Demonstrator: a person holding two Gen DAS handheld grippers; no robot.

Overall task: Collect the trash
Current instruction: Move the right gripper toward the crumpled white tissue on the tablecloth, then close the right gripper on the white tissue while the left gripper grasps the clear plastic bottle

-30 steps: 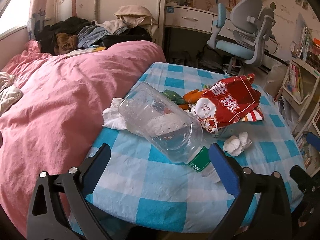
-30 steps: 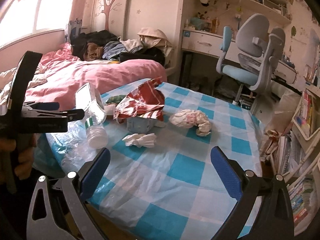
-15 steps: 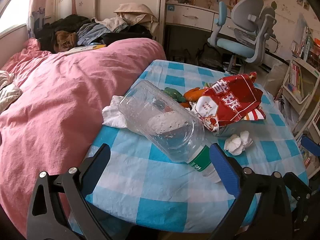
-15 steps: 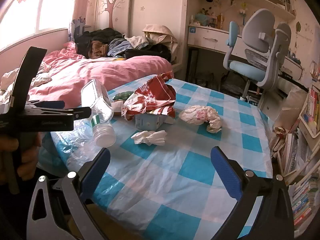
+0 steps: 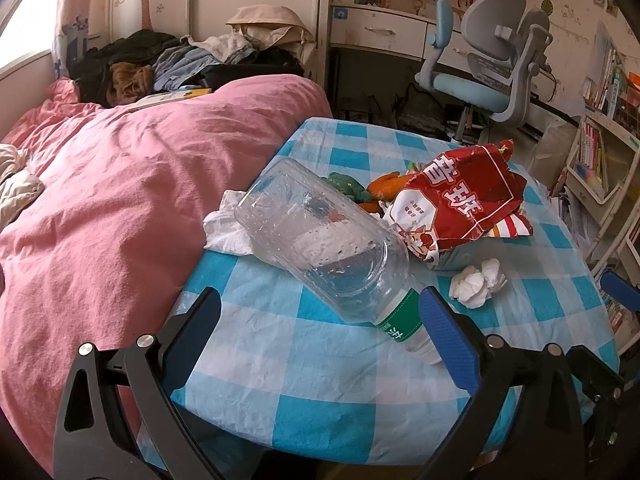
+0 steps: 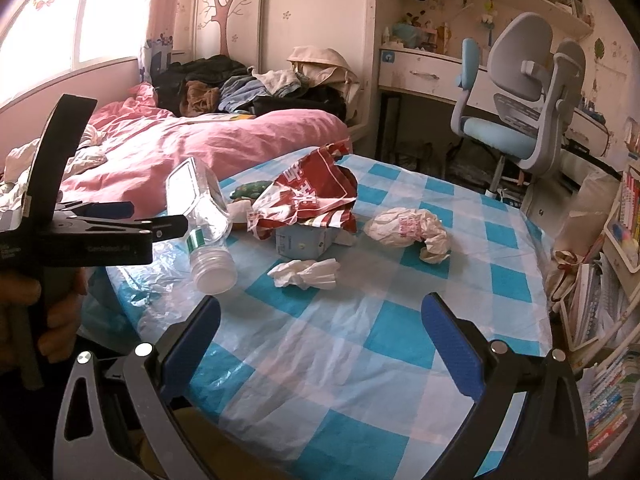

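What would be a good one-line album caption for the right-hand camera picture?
Open right gripper faces a checked table strewn with a plastic bottle, red snack bag and crumpled tissue.

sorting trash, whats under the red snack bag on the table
Under the red snack bag sits a small pale blue carton, its front face showing. A red-and-white striped wrapper edge pokes out too. Whatever lies further beneath is covered.
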